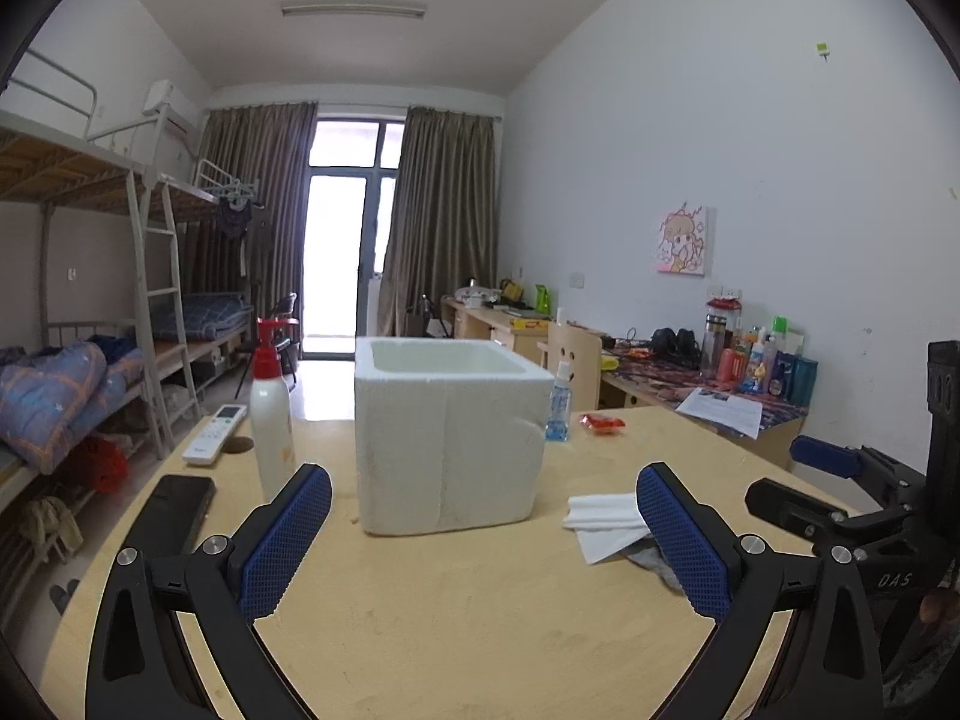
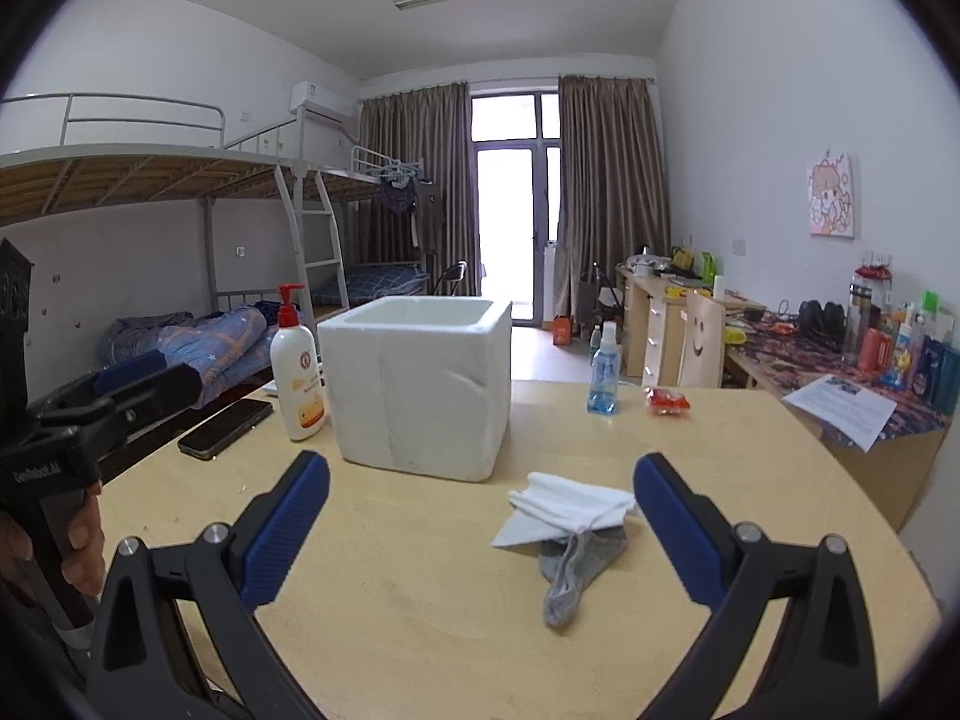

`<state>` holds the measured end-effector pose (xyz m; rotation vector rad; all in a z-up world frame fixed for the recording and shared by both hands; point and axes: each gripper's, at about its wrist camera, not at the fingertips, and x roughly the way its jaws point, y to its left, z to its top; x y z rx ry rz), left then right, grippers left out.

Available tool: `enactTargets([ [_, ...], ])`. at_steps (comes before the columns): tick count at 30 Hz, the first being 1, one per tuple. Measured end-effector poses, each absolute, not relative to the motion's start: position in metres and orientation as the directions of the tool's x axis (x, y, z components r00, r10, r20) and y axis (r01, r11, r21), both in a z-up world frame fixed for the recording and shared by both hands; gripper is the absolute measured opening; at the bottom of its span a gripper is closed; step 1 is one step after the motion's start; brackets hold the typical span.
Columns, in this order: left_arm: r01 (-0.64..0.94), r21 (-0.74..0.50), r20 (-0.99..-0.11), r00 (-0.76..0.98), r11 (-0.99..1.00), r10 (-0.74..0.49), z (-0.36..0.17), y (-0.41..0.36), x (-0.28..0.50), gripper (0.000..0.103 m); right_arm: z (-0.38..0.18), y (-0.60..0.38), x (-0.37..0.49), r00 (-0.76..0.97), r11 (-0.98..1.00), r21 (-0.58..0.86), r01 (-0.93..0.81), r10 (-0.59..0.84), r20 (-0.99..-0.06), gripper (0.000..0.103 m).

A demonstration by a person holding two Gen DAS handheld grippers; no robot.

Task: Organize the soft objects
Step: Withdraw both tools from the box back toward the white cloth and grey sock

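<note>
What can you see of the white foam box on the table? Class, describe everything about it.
The white foam box looks like expanded polystyrene: thick walls, squarish, open on top with no lid in view. What is inside cannot be seen. One side wall carries a dented crease. It stands upright on the wooden table, apart from the lotion pump bottle to its left and the white cloth lying in front. Neither gripper touches it.

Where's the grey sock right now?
In the right wrist view, the grey sock lies on the table, partly under the white cloth, right of the foam box.
</note>
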<state>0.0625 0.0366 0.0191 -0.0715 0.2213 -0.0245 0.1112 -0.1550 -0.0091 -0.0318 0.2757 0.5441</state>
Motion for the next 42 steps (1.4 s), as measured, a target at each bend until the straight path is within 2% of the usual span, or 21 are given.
enactTargets([
  [3, -0.013, -0.053, -0.236, 0.972, 0.998, 0.000, 0.012, 0.035, 0.068, 0.102, -0.017, -0.155, 0.113, 0.822, 0.862, 0.039, -0.506, 0.495, -0.282, 0.103],
  [23, 0.000, -0.049, -0.357, 0.934, 0.999, -0.017, -0.017, 0.030, 0.097, 0.102, -0.050, -0.165, 0.135, 0.817, 0.883, 0.045, -0.468, 0.451, -0.358, 0.103],
  [32, 0.070, -0.050, -0.388, 0.918, 0.996, -0.084, -0.020, 0.015, 0.118, 0.102, -0.053, -0.177, 0.138, 0.836, 0.900, 0.015, -0.435, 0.411, -0.363, 0.103],
  [42, 0.166, -0.061, -0.450, 0.876, 0.984, -0.175, -0.025, -0.014, 0.148, 0.102, -0.058, -0.209, 0.151, 0.854, 0.933, 0.049, -0.356, 0.346, -0.388, 0.103],
])
